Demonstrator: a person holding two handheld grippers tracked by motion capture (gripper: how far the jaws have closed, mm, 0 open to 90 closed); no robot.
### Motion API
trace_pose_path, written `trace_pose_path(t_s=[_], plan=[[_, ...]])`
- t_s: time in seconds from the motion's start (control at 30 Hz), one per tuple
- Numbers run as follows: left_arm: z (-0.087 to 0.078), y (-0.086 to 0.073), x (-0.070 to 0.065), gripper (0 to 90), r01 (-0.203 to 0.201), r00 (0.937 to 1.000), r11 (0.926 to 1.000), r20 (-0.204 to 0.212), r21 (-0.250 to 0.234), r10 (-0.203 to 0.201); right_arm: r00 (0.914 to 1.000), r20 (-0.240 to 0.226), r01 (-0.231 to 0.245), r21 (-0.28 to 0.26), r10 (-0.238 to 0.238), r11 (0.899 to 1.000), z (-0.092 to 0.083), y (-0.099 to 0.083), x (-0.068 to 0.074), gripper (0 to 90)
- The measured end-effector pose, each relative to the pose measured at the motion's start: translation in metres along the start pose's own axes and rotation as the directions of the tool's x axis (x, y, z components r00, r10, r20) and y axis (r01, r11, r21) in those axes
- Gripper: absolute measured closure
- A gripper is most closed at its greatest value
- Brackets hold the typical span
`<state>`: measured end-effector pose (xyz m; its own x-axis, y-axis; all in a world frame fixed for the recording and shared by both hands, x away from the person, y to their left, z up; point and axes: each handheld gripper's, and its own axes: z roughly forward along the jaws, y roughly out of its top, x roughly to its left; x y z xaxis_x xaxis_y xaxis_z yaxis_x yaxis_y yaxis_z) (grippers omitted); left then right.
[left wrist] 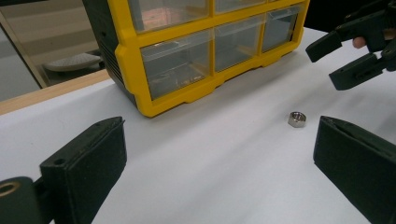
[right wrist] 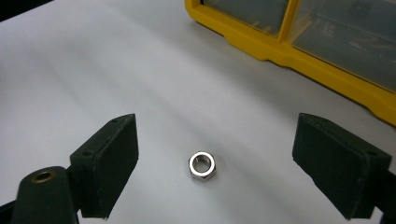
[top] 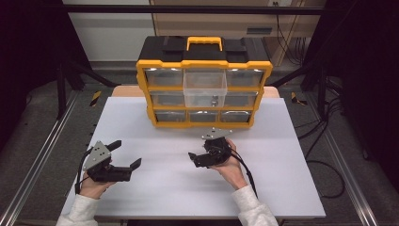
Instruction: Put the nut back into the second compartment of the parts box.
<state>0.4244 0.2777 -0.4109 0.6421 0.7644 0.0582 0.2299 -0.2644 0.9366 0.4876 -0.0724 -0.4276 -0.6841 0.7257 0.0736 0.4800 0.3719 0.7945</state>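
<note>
A small steel hex nut [right wrist: 202, 165] lies flat on the white table top [top: 164, 188]. In the right gripper view it sits between the two black jaws of my right gripper [right wrist: 215, 135], which stand wide apart and touch nothing. From above, the right gripper [top: 200, 153] is held low, just in front of the drawer cabinet. The left gripper view shows the nut [left wrist: 297, 119] near its right jaw, with the right gripper [left wrist: 332, 63] above and beyond it. My left gripper [top: 126, 153] rests at the table's left front, open and empty.
A yellow and black drawer cabinet [top: 141, 70] with clear drawers stands at the back of the table. Its top middle drawer [top: 204, 87] is pulled out toward me. Metal rails and cables run along both sides of the table.
</note>
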Motion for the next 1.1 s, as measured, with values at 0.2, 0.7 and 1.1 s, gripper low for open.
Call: trace_pose_path(t_s=[0.2,0.7,1.1], plan=[[0.000,0.000,0.000,2.1,0.000,1.0000,1.0000,0.000,-0.001,0.000,0.9999,0.010,-0.014,0.040,0.013,0.999,0.012,-0.003,0.002,16.8],[-0.001,0.001,0.000,2.1,-0.001,1.0000,1.0000,0.000,-0.002,0.001,0.9993,0.032,0.013,0.141,-0.018,0.990,0.034,-0.010,0.002,27.6],[-0.001,0.000,0.000,2.1,-0.002,1.0000,1.0000,0.001,-0.001,0.002,0.9990,0.036,0.020,0.179,-0.027,0.984,0.042,-0.014,0.004,40.3]])
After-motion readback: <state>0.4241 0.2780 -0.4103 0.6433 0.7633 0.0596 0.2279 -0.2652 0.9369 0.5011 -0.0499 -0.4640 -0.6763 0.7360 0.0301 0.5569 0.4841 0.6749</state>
